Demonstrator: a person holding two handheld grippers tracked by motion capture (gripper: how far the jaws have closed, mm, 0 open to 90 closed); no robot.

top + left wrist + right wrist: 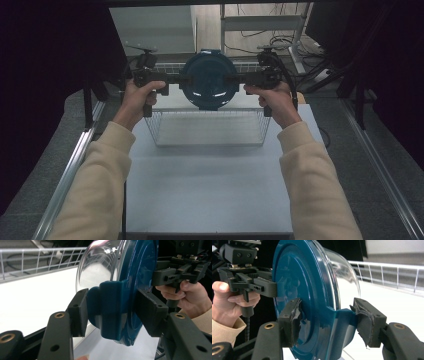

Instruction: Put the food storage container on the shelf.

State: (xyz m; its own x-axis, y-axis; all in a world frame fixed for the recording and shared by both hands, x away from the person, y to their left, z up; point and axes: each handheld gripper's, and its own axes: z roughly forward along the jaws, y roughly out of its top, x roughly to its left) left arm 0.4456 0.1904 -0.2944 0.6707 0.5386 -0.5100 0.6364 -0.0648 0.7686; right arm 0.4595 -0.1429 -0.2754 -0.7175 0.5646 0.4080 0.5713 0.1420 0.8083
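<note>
On the left of the high view, the person's left hand [136,97], in a cream sleeve [95,185], holds the left gripper [184,79] level and pointing inward. In the left gripper view its two black jaws are pinching a blue locking tab on the rim of a round clear glass container with a dark blue plastic lid [120,290], one jaw against the glass side and the other against the lid's face. The container hangs in the air between the two grippers, tipped on edge so that its lid [208,80] faces the camera in the high view, above the far part of a white wire basket [210,137] that stands on a pale grey table [210,195]. On the right, the right gripper [231,78] reaches in from the other side; in the right gripper view its jaws, with torn padding, close on the opposite tab of the same container [317,302], and the left hand [227,300] with its gripper shows beyond. The right hand [277,100] grips that tool's handle.
</note>
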